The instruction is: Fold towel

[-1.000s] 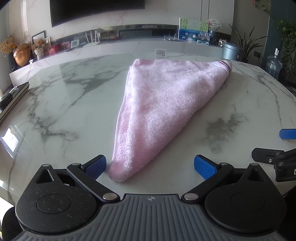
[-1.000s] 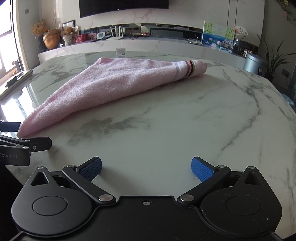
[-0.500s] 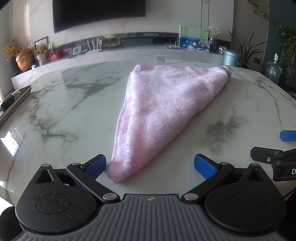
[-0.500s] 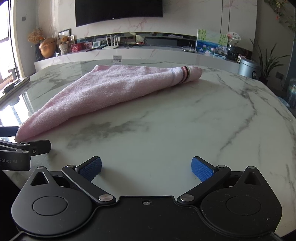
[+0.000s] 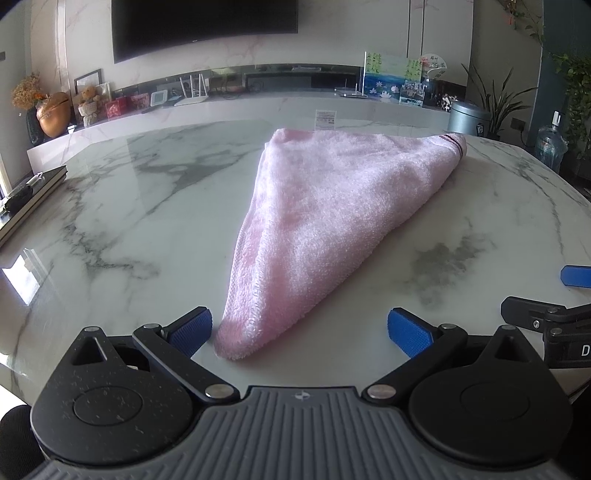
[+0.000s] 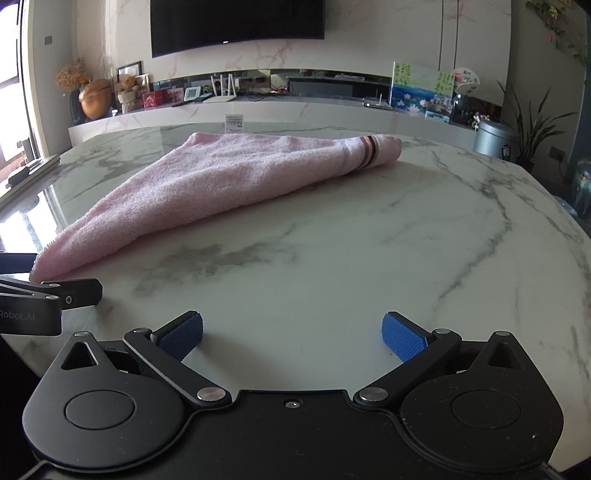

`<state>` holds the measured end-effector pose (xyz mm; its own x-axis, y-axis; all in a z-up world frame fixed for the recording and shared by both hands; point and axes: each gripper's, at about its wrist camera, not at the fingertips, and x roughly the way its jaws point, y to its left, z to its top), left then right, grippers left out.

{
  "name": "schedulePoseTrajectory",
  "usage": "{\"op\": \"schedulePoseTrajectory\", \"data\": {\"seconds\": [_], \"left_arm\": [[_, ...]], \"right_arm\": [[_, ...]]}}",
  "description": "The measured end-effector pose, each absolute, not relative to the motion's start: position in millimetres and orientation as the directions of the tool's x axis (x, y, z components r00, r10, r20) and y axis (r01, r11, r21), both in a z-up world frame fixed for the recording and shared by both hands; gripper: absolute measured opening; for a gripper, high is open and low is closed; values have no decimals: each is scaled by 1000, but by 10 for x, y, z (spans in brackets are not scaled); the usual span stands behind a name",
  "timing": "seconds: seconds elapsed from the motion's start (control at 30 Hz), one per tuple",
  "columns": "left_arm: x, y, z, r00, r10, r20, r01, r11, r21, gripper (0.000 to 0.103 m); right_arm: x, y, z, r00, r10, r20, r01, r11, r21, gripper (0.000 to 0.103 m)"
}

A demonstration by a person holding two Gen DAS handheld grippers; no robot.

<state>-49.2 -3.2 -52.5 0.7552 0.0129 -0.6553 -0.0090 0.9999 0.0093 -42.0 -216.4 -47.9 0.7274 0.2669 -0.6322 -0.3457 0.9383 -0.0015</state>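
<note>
Blue ribbed pads are sitting on the fingertips of both tools, two pads on each. The left gripper (image 5: 300, 329) is standing with its jaws wide apart, and the near corner of the towel (image 5: 332, 218) is lying between them, just beside the left pad, but nothing is being pinched. The right gripper (image 6: 291, 334) is also standing spread wide, and only bare marble is lying between its pads. Each camera is catching a part of the other tool at the picture's edge, cut off there.

One pink towel is lying on the marble table (image 5: 122, 206), folded into a triangle that is narrowing toward the near edge. Dark and pale stripes are crossing its far right corner (image 6: 369, 149). How many layers the fold has is hard to make out.

Farther away, at the left rim, one dark flat object (image 5: 26, 199) is resting, partly cut off; I cannot say what it is. One small white label (image 6: 234, 123) is standing behind the towel. Behind the table, one dark screen (image 6: 236, 22) is hanging, cut off at the top.
</note>
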Motion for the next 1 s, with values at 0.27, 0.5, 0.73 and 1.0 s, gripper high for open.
{"op": "schedulePoseTrajectory", "data": {"seconds": [0.27,0.5,0.73,1.0], "left_arm": [[-498,-34,-524,753,16,-657,-12,1000,12,103],[-501,-32,-518,751,15,-660,-9,1000,11,103],[-503,-38,-516,750,14,-661,-8,1000,12,103],[-508,-52,-522,752,15,-659,-9,1000,12,103]], "right_arm": [[-415,-2146,-477,727,265,-633,-343,939,-2,103],[-426,-2153,-480,727,265,-633,-343,939,-2,103],[-427,-2155,-476,727,265,-634,-344,939,-2,103],[-430,-2148,-473,727,264,-634,-343,939,-2,103]]}}
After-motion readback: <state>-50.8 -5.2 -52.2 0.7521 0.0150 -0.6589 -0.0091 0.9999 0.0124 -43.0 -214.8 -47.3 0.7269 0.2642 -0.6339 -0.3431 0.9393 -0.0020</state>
